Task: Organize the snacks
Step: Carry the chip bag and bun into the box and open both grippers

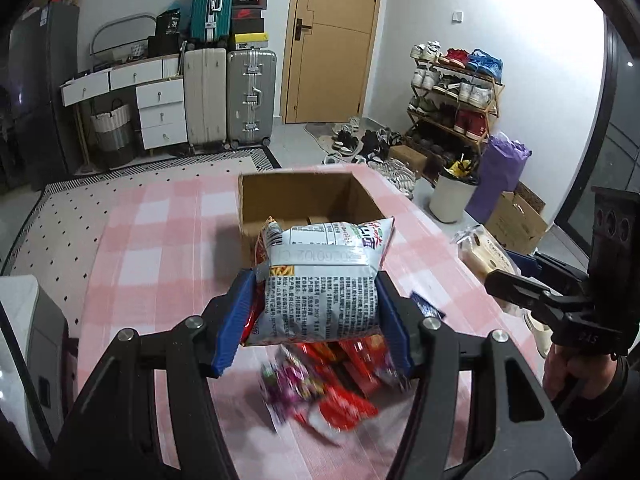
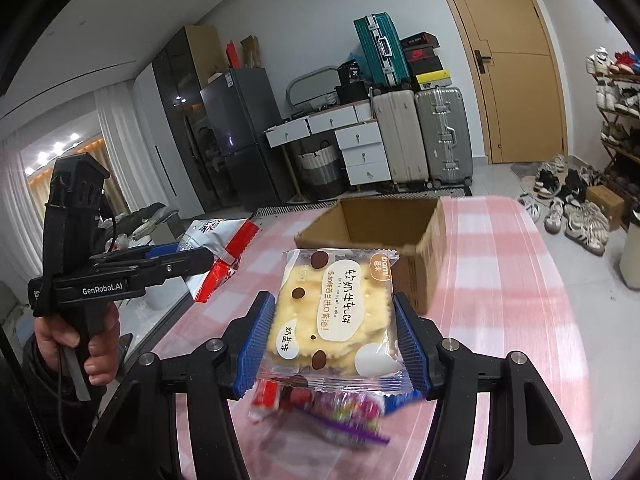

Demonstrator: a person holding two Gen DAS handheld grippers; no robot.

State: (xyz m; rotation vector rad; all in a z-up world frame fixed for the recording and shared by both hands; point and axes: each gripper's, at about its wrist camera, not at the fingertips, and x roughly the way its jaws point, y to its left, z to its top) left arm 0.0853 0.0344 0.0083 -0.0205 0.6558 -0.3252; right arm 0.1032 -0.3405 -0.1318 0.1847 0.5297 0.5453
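Observation:
My left gripper (image 1: 316,312) is shut on a silver and red snack bag (image 1: 320,280), held above the pink checked tablecloth (image 1: 160,248); the same bag (image 2: 218,250) shows in the right wrist view, in the left gripper (image 2: 200,258). My right gripper (image 2: 334,332) is shut on a clear packet of yellow crackers (image 2: 340,316), also lifted. An open cardboard box (image 1: 304,196) stands just beyond both, seen again as the box (image 2: 380,224). A blurred heap of red and purple snack packets (image 1: 328,384) lies on the cloth under the grippers. The right gripper (image 1: 516,280) shows side-on at the right.
The table's right edge drops to a floor with a white bin (image 1: 452,196), a purple bag (image 1: 500,168), cardboard boxes and scattered shoes (image 1: 368,144). Suitcases (image 1: 228,96) and white drawers (image 1: 160,112) line the far wall. A hand (image 2: 92,344) grips the left tool.

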